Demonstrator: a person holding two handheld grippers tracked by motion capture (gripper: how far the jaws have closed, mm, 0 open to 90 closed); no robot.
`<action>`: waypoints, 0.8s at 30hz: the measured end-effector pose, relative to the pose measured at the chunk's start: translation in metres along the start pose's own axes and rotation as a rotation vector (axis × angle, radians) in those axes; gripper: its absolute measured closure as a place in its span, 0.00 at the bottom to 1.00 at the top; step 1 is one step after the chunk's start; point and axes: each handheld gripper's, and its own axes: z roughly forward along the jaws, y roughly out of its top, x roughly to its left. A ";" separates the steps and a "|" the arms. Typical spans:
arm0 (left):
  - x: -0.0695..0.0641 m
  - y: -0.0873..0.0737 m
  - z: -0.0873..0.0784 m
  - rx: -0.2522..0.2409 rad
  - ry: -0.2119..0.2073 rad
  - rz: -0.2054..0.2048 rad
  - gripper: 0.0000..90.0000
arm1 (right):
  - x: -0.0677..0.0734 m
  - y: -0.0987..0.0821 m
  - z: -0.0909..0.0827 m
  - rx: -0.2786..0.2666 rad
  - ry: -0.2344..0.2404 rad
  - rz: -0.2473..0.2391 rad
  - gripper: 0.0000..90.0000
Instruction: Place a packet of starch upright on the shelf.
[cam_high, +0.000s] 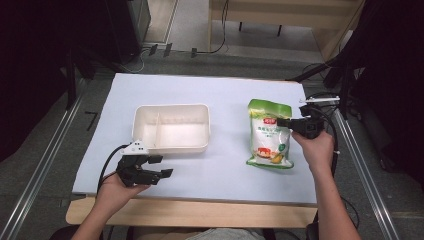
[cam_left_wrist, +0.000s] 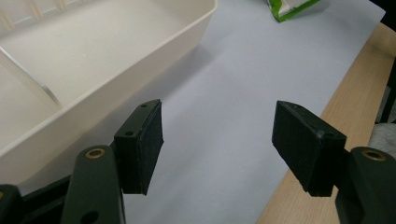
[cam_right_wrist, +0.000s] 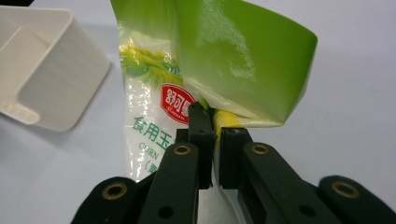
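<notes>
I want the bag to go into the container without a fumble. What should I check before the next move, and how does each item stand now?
1. Right gripper shut on the green and white plastic pouch of corn starch: ok, jaws pinch its edge.
2. Grip is deep enough to carry the pouch: cannot tell, only a folded edge sits between the jaws.
3. Cream plastic container with a divider is empty: ok.
4. Left gripper is open and off the container: ok, its jaws stand apart beside the near wall.
5. Path across the white table cover between pouch and container: ok.
</notes>
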 end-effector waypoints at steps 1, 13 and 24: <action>0.000 0.001 -0.001 -0.001 -0.001 0.004 0.38 | 0.003 0.000 -0.002 -0.003 0.005 -0.009 0.99; 0.000 0.002 0.001 0.001 -0.008 0.004 0.38 | 0.031 0.006 -0.025 -0.040 0.028 -0.084 1.00; 0.001 0.001 0.002 0.006 -0.007 0.008 0.38 | 0.048 0.016 -0.039 -0.104 0.033 -0.118 1.00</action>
